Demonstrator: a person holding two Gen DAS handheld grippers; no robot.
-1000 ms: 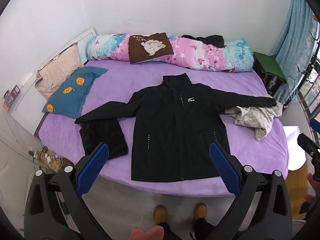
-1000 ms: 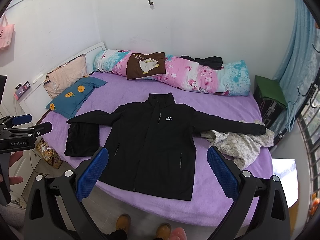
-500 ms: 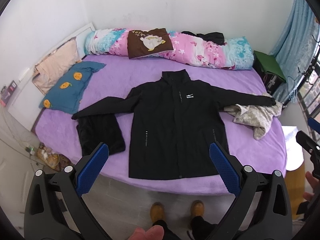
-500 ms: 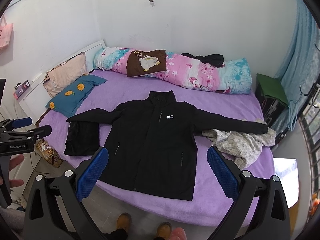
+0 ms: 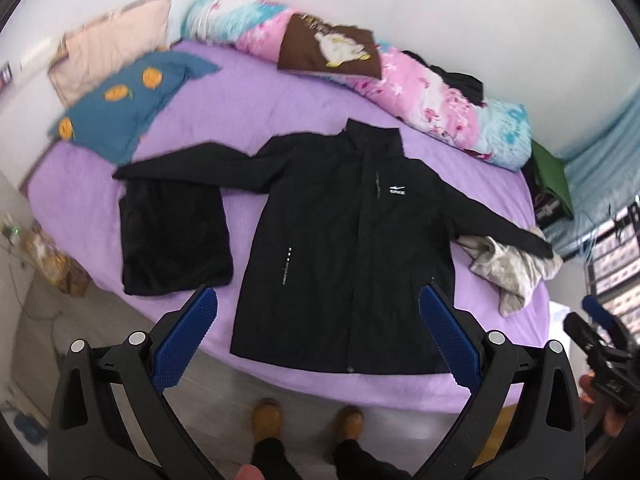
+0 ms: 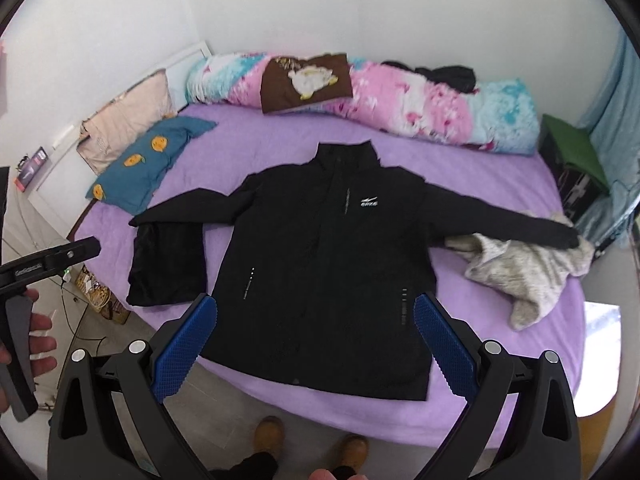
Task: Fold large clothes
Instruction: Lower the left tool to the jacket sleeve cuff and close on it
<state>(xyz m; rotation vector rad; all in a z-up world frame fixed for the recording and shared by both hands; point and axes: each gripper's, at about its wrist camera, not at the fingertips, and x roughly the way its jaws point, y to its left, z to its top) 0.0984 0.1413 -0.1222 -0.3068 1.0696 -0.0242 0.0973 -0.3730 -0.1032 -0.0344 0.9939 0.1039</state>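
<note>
Jaws wide above jacket (image 5: 352, 240) hem

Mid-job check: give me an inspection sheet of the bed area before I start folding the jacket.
Surface: purple bed sheet, mostly covered.
Job's things: black jacket flat, front up, sleeves spread; folded black garment under one cuff.
Clutter: grey crumpled cloth under the other cuff; blue pillow; rolled floral quilt.
Grippers: left claw and right claw open, holding nothing, above the bed edge.
Cables: thin cord on the floor.
Surroundings: white wall, blue curtain, operator's shoes.
</note>
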